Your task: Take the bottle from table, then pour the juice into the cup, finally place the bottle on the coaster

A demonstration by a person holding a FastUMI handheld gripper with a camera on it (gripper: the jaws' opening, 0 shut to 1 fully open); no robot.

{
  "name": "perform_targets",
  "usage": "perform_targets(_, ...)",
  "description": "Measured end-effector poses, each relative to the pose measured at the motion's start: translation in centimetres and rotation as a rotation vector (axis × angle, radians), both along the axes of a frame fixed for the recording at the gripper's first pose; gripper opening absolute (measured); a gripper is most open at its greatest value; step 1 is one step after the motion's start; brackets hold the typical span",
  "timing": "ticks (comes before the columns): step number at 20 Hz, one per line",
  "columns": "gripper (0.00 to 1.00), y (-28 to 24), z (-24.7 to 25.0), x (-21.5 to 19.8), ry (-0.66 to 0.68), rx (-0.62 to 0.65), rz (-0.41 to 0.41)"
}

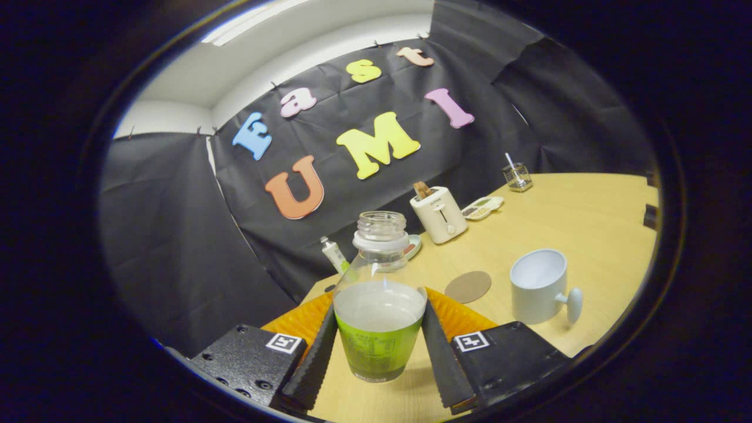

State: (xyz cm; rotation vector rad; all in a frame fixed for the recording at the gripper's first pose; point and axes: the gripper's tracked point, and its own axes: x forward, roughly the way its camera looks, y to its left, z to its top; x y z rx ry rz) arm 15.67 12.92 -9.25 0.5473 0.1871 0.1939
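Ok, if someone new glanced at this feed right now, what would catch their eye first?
The open-necked bottle, clamped between the gripper fingers and held slightly off upright. Beyond the fingers, the white cup stands on the table with the round coaster beside it. A toaster sits farther back by the wall.

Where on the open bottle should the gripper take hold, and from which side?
On the bottle's labelled lower body, from the side, as the gripper has it now: one finger on each flank. The body there is wide and straight-walled; the neck is narrow and uncapped, so keep it upright.
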Motion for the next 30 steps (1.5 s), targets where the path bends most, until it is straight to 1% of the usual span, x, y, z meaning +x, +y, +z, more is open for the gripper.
perform_targets(4, 0.79, -0.5, 0.4, 0.8, 0.012, 0.165, 0.009)
perform_targets(9, 0.79, -0.8, 1.4, 1.3, 0.013, 0.444, 0.022)
perform_targets(11, 0.79, -1.2, 1.3, 1.5, 0.016, 0.487, 0.027)
perform_targets(13, 0.79, -2.0, 1.1, 1.7, 0.021, 0.505, 0.009)
perform_targets(14, 0.79, -2.3, 1.2, 1.7, 0.023, 0.535, 0.008)
perform_targets(19, 0.79, -3.6, 1.7, 1.9, 0.012, 0.801, 0.022)
perform_targets(21, 0.79, -3.7, 1.7, 2.3, 0.018, 0.87, 0.017)
perform_targets(24, 0.79, -4.2, 1.8, 2.6, 0.039, 0.954, 0.018)
perform_targets(28, 0.79, -4.5, 1.9, 2.4, 0.075, 1.024, 0.022)
perform_targets(30, 0.79, -4.7, 2.1, 2.6, 0.082, 1.08, 0.028)
